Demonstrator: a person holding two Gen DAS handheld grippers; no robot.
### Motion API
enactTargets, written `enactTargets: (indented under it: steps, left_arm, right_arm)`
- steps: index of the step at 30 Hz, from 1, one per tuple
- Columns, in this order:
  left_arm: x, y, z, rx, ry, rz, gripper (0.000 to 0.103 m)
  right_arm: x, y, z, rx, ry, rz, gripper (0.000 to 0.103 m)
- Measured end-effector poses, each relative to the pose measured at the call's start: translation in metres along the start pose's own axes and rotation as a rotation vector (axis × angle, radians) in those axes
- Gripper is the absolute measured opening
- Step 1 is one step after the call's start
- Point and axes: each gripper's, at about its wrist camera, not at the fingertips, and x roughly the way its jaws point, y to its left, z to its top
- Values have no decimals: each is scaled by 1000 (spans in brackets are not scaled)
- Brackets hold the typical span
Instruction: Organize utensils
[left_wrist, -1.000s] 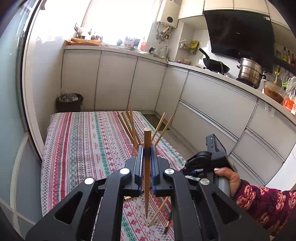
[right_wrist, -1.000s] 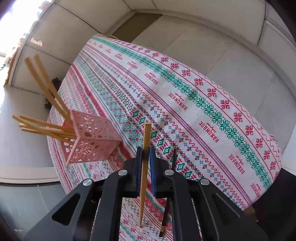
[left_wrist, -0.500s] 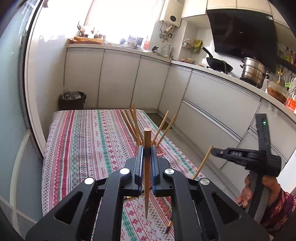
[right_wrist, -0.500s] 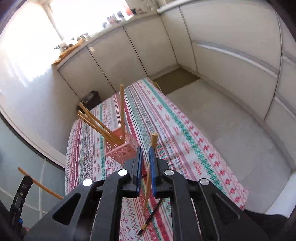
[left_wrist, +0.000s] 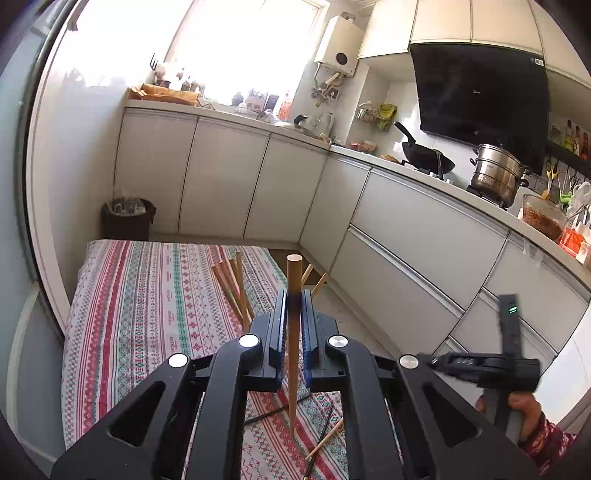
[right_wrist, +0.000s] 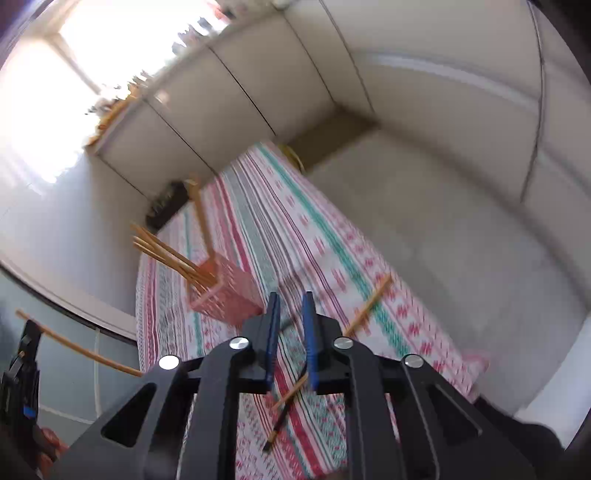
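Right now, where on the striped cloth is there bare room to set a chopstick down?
The far half of the tablecloth, beyond the pink holder, is bare, as is its window-side strip. The near end is crowded: loose chopsticks lie under both claws.

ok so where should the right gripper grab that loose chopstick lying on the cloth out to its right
Grip the chopstick near mid-length, coming from straight above with the right gripper turned so its open jaws straddle the thin shaft crosswise. It lies flat and diagonal on the tablecloth, so a side approach would likely just push it.
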Motion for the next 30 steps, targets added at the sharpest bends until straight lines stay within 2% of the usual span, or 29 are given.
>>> enactTargets:
  steps: [1,2,4,10,15,17,18,19,21,24,28,30]
  left_arm:
    - [0,-4,3,10,-7,-7,7]
    - [0,-7,4,17,-13,-15,7]
    - [0,-10,4,25,-20,-26,7]
    - [9,1,1,6,-7,-41,7]
    - [2,13,2,-11,-16,-54,6]
    - [-1,14,3,-13,-22,-56,6]
    - [-4,15,3,-13,-28,-55,6]
    - [-5,17,3,-13,-32,-55,6]
    - [-9,21,3,-21,-37,-55,6]
    - [-11,28,1,-37,-34,-48,6]
    - [-16,28,0,-42,-49,-41,6]
    - [-19,25,1,-37,-59,-40,6]
  right_arm:
    - [25,-19,8,86,116,-1,36]
    - [47,-35,14,147,193,-18,36]
    - [79,-59,24,217,261,-80,36]
    - [140,-76,44,326,341,-220,35]
    - [175,-56,57,316,351,-413,35]
    - [184,-40,56,257,340,-523,27]
    - [186,-32,54,224,326,-564,15]
    - [187,-26,51,200,307,-565,10]
    - [185,-23,46,197,267,-538,8]
    - [173,-22,33,217,226,-403,8]
    - [131,3,16,116,78,-245,8]
    - [106,12,5,74,31,-174,8]
